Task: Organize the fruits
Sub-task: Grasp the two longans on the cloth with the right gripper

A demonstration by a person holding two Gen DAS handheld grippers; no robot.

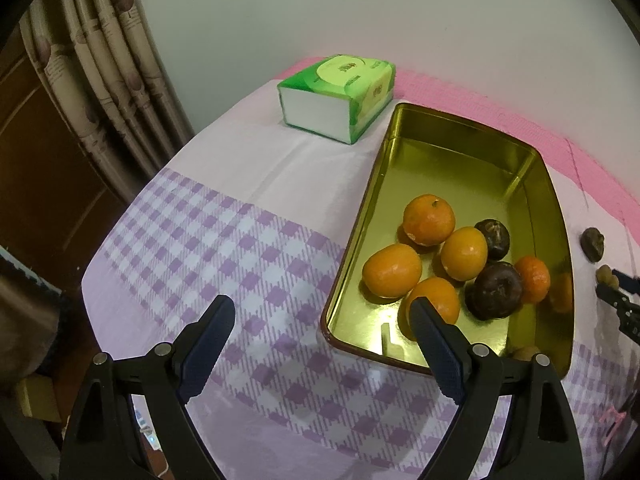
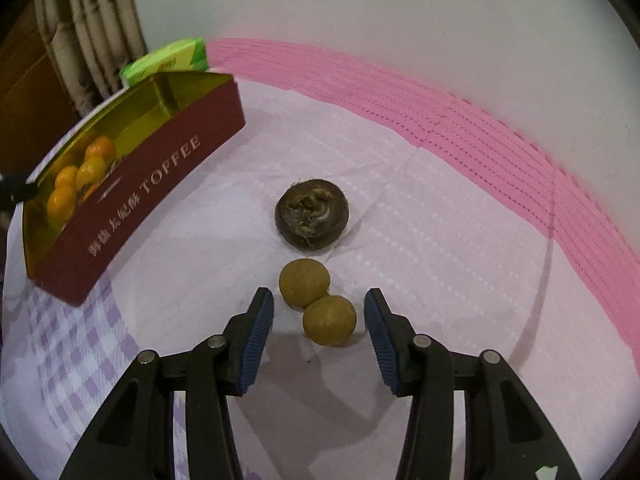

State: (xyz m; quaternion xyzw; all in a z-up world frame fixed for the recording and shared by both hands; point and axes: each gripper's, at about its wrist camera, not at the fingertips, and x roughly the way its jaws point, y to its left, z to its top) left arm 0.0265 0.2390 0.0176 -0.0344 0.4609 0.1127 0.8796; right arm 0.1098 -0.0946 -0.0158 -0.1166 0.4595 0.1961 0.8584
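A gold-lined red toffee tin (image 1: 460, 160) holds several oranges (image 1: 428, 220) and two dark round fruits (image 1: 494, 290). My left gripper (image 1: 320, 304) hangs open over the tin's near left corner, its right finger above an orange, gripping nothing. To the right of the tin (image 2: 160, 168), a third dark fruit (image 2: 311, 214) and two small tan longans (image 2: 304, 283) lie on the cloth. My right gripper (image 2: 319, 294) is low over them and open. The nearer longan (image 2: 329, 320) sits between its blue pads, with a gap on each side.
A green tissue pack (image 1: 338, 92) stands behind the tin near the wall. A curtain (image 1: 100, 60) hangs past the table's left edge. A pink band (image 2: 440, 120) runs along the cloth's far side. Purple checked cloth (image 1: 240, 248) covers the near left.
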